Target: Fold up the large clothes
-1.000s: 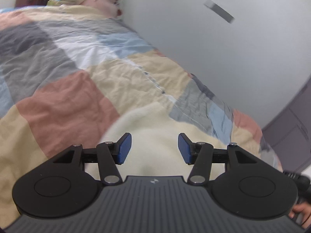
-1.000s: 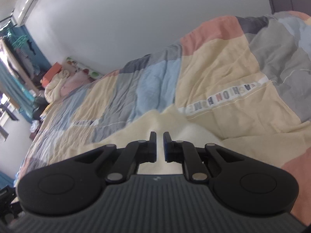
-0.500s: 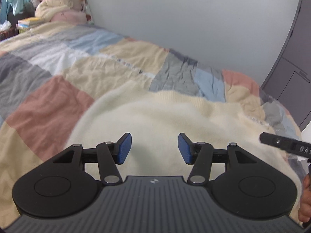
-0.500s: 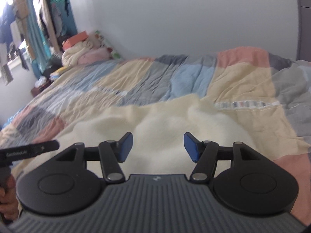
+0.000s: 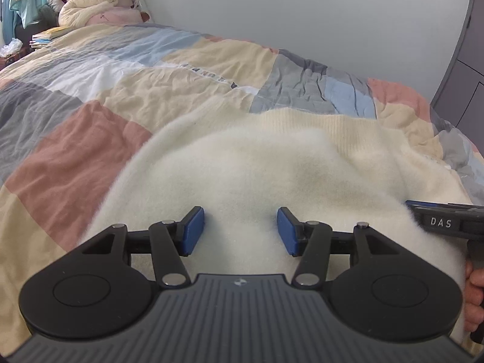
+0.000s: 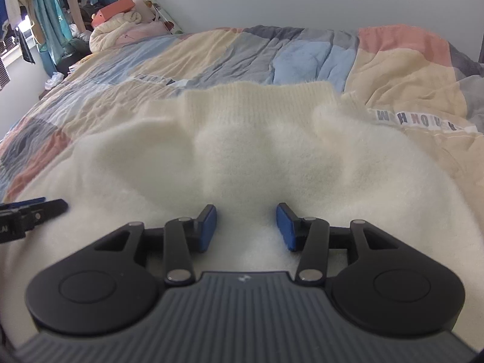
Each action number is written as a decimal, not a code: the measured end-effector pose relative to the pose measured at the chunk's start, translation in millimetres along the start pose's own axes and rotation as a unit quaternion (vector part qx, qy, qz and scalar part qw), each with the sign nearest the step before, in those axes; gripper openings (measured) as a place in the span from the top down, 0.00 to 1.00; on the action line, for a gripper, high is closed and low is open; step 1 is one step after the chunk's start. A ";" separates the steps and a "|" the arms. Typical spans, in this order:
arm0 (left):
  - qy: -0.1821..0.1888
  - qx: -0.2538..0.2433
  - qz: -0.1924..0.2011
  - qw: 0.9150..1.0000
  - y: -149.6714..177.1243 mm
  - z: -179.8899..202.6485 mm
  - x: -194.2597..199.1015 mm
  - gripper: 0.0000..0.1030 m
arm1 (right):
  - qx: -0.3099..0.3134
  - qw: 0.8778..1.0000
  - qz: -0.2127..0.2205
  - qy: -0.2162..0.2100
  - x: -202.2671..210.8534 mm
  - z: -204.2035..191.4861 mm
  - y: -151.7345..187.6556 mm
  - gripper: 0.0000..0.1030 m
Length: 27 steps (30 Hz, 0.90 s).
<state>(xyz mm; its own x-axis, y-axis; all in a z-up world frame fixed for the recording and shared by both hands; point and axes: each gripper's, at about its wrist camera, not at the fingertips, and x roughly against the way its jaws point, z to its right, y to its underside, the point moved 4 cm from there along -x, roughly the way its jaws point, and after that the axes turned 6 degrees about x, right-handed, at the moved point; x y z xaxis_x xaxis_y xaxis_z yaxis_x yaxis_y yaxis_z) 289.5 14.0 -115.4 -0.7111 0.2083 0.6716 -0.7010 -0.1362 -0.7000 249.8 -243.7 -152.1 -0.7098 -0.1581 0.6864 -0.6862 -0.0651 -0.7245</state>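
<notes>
Both grippers point down at a slant over the bed, side by side. In the left wrist view the left gripper (image 5: 240,230) fills the lower half of the frame, its black linkage arms spread and its blue pads standing well apart with nothing pressed between them. At the right edge of that frame the tip of the right gripper (image 5: 438,219) pokes in, with a person's hand (image 5: 475,296) wrapped around its handle below.

In the right wrist view the right gripper (image 6: 246,227) sits at lower centre; its jaws have just been closing from a wider gape, yet the blue pads are still apart and grip nothing, with only the sweater's surface showing in the gap. The left gripper's tip (image 6: 36,210) enters at the left edge.

The sweater (image 6: 242,163) is cream, fluffy and fuzzy, with a ribbed knit band (image 6: 257,103) along its far edge. It lies spread over the bed in soft humps, filling the middle of both frames, directly under and ahead of both pairs of pads; whether the pads touch the pile cannot be told.

Under it lies a wrinkled patchwork quilt (image 5: 90,139) in squares of beige, salmon, grey and pale blue, with a strip of printed letters (image 6: 420,119). A heap of bedding (image 5: 90,10) sits at upper left against a plain pale wall (image 5: 302,9)
</notes>
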 end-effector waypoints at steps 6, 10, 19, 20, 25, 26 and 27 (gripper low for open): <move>0.017 0.023 0.001 1.000 6.5 3.0 29.1 0.43 | -0.009 1.000 0.002 -0.003 27.2 -3.0 7.8 0.54; 0.026 0.031 0.008 0.999 21.8 8.4 60.6 0.43 | 0.005 1.000 0.016 0.005 61.3 -10.4 12.5 0.54; 0.041 0.041 0.007 0.998 71.1 24.0 118.9 0.43 | -0.020 0.998 0.058 -0.026 143.0 -21.1 46.7 0.54; 0.043 0.046 0.004 0.998 76.6 24.6 121.9 0.43 | -0.031 0.997 0.057 -0.037 148.3 -22.0 52.1 0.54; 0.049 0.068 -0.034 0.996 101.6 22.3 123.6 0.43 | -0.100 0.988 0.043 -0.108 165.2 -27.6 73.1 0.54; 0.054 0.079 -0.042 0.995 106.7 18.8 123.0 0.43 | -0.114 0.986 0.036 -0.119 164.9 -29.3 78.5 0.53; 0.059 0.092 -0.051 0.993 110.1 15.0 121.6 0.43 | -0.128 0.983 0.026 -0.129 163.0 -30.8 84.5 0.53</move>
<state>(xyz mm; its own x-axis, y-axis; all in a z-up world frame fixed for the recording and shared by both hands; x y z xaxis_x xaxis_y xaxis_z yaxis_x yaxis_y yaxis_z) 125.0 9.9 -107.2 -0.6316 0.3403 0.6966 -0.7753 -0.2811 -0.5656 71.2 -244.6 -99.5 -0.7032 -0.4016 0.5867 -0.6913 0.1935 -0.6961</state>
